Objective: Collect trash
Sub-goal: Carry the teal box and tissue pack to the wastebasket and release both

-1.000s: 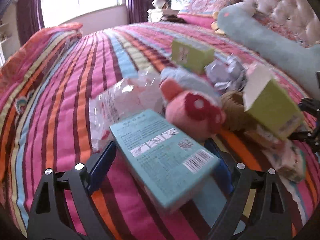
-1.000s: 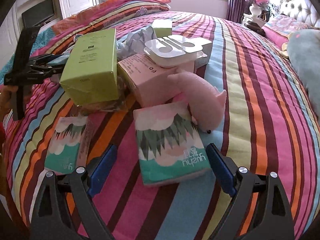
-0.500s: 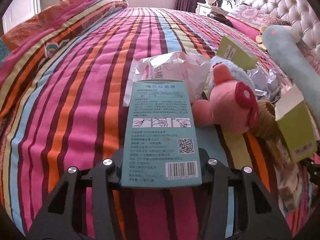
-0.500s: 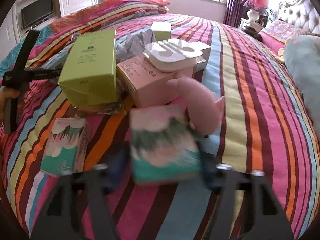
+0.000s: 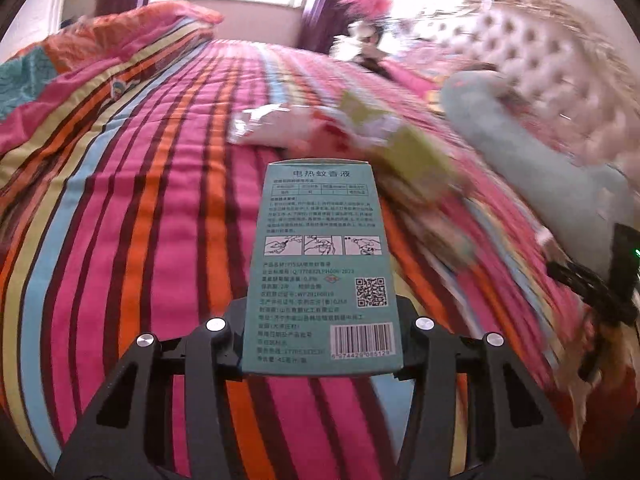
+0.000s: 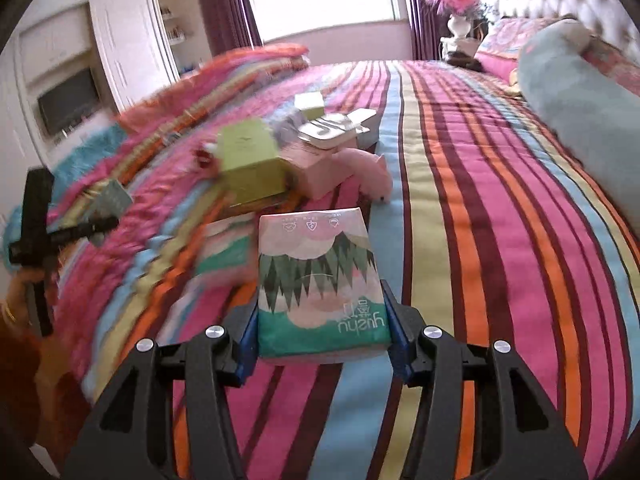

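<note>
Most of the pile in the left wrist view is smearing into blur, so the green cartons (image 5: 404,148) and the crinkly plastic bag (image 5: 272,128) past the box are hard to make out, and the right edge is cutting off the long blue plush (image 5: 532,160) lying by the tufted headboard (image 5: 532,68). The left claw (image 5: 320,340) is clamping tight on a teal mosquito-liquid box (image 5: 320,264), pads pressing both long sides near the barcode end, and the box is sticking straight out ahead over the striped bedspread (image 5: 140,220). The box is covering the claw's pads themselves, so only the black arms are showing. Over in the right wrist view, the right claw (image 6: 322,338) has just been closing and is now squeezing a pack of yushu tissues (image 6: 320,284), blue pads hugging both sides of its near end, the pack pointing forward off the bedspread (image 6: 500,220). A second tissue pack (image 6: 228,248) is lying just left of it, pretty blurry. Behind that, the heap is sitting on the bed: a green box (image 6: 250,164), a pink box (image 6: 320,164) with a white plastic tray (image 6: 336,130) on top, a smaller green box (image 6: 309,105) further back, and a pink plush (image 6: 370,174) touching the pink box. At the far left the other claw is showing up side-on with its teal box (image 6: 112,200), half lost in blur.
</note>
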The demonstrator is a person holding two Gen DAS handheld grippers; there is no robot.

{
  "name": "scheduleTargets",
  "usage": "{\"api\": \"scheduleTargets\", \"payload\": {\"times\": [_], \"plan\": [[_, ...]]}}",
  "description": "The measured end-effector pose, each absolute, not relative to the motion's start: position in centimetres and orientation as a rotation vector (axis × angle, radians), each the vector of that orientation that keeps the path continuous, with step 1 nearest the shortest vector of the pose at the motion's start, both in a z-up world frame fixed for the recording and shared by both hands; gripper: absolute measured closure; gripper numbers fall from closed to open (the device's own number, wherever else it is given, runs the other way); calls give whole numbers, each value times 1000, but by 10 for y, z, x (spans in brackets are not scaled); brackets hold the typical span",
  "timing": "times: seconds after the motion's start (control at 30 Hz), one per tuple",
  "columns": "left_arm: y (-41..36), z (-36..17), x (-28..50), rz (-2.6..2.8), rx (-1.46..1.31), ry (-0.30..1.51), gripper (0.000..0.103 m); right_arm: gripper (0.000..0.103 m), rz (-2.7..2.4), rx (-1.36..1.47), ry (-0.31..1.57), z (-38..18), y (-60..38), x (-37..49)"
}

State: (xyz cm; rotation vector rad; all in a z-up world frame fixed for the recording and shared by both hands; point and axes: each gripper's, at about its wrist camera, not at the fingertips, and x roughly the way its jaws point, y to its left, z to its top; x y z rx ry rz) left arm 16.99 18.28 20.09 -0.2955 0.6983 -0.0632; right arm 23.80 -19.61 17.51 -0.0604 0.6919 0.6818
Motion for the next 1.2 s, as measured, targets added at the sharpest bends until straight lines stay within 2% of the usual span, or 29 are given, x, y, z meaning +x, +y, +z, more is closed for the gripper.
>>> {"api": "scheduleTargets", "payload": {"times": [0.13,0.23,0.37,0.53,0.6,0.7,0.9,0.93,0.97,1.03,1.07,1.1,1.2], "plan": [[127,196,86,-178,-277,718,55,53,742,-53,680,173,-211,160],[85,174,34,-258,-297,787,55,53,800,-36,751,155,-211,93],[28,116,-9,-324,-295,966,55,53,838,30,957,99,-200,39],[-18,14,-9,-244,-168,1261,55,53,772,-34,1226,-1,-179,26],[-23,-18,-2,-230,-187,1360,55,53,761,-54,1289,-23,-174,26],[-22,-28,6,-224,-207,1397,55,53,759,-66,1355,-39,-168,34],[-27,-29,11,-181,-172,1393,54,53,766,-94,1341,-38,-160,37],[-29,-31,7,-179,-171,1394,46,53,768,-98,1338,-37,-159,36],[-28,-31,6,-174,-168,1395,34,52,773,-102,1338,-36,-156,39],[-20,-30,5,-158,-155,1390,27,43,764,-111,1336,-37,-159,32],[-20,-30,6,-148,-148,1390,25,27,756,-114,1333,-41,-165,18],[-18,-31,5,-147,-148,1391,25,21,734,-117,1327,-41,-165,20],[-18,-33,6,-152,-154,1398,25,21,720,-104,1332,-43,-172,6]]}}
